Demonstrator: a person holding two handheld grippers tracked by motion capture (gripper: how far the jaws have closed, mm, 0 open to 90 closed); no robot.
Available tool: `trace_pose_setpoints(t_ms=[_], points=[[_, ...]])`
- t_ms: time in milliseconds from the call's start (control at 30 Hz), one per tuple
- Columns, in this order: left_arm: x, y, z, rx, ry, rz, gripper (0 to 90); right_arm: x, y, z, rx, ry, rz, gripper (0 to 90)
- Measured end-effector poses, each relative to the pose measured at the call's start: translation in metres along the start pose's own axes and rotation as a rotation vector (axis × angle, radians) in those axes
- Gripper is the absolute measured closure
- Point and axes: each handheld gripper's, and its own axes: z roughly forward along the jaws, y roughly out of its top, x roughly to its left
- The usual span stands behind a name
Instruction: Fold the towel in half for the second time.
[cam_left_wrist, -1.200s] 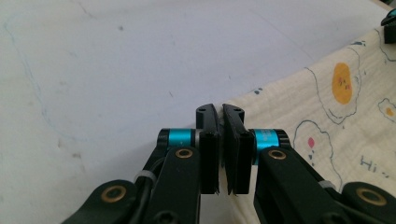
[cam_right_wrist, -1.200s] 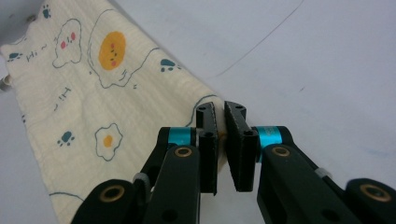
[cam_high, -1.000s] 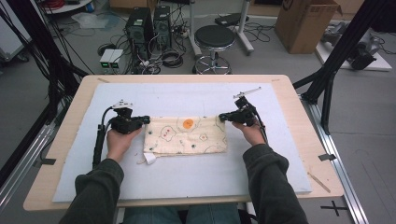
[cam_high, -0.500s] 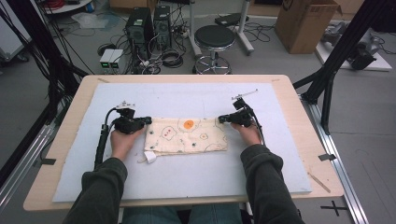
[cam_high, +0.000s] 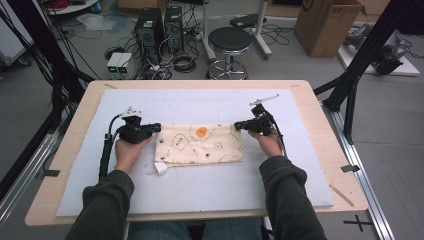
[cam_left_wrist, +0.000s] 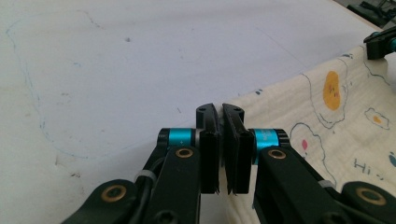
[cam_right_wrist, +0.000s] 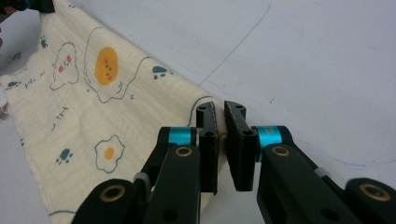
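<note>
Left gripper (cam_high: 156, 128) clamps the far-left corner of the cloth (cam_high: 200, 146), jaws pinched together on the fabric edge. Cloth – cream, fried-egg print – lies flat mid-table on the grey mat (cam_high: 200, 185), a white tag at its near-left corner. Right gripper (cam_high: 239, 125) – jaws closed on the far-right corner.

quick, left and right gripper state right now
left gripper: shut on the far left corner of the cloth.
right gripper: shut on the cloth's far right corner.
</note>
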Motion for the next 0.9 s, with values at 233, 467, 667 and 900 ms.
trace_pose_setpoints(t_ms=[233, 467, 667, 900], points=[[0.000, -0.002, -0.006, -0.014, -0.013, 0.014, 85.1, 0.005, 0.001, -0.004, -0.009, 0.004, -0.024, 84.0], [-0.003, -0.005, -0.010, -0.027, -0.029, 0.033, 85.1, 0.007, -0.002, -0.008, -0.022, 0.011, -0.030, 84.0], [-0.005, -0.007, -0.014, -0.027, -0.036, 0.053, 85.0, 0.010, -0.005, -0.011, -0.025, 0.023, -0.040, 84.0], [-0.011, -0.008, -0.021, -0.036, -0.051, 0.087, 85.0, 0.013, -0.007, -0.016, -0.026, 0.036, -0.056, 84.0]])
